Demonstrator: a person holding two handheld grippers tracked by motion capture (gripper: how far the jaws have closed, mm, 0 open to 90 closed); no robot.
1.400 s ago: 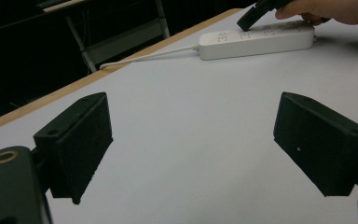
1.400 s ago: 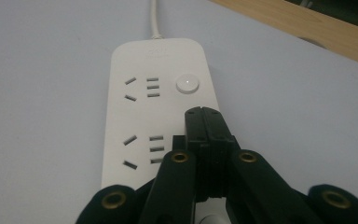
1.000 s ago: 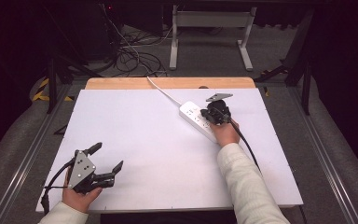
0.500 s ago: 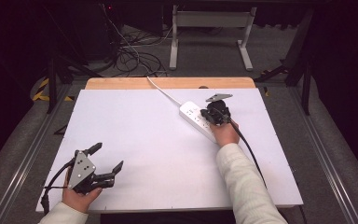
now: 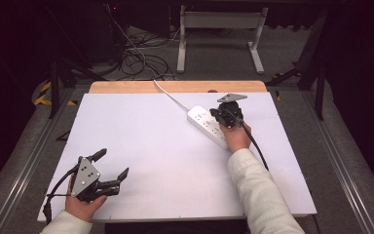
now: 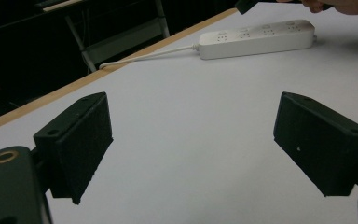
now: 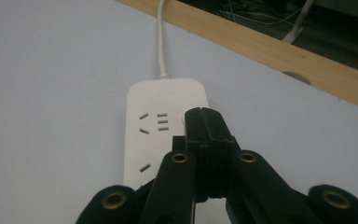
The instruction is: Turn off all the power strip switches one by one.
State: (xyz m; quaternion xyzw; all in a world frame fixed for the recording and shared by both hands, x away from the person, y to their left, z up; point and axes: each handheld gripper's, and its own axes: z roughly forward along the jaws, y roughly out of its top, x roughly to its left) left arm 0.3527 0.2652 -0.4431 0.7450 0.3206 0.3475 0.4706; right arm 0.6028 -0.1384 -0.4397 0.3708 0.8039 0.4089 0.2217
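My left gripper [image 5: 111, 165] hangs low over the near left corner of the white-topped desk [image 5: 151, 146], jaws spread wide with nothing between them. Far ahead of it lies the long white plastic power strip [image 5: 207, 126], its white cord [image 5: 169, 95] trailing off the far wooden edge. My right gripper [image 7: 207, 122] has its jaws pressed together, tips over the strip's cord end.

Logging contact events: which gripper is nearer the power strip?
Right. The right gripper, shut, sits over the power strip; the left gripper, open, is far away at the table's near-left corner.
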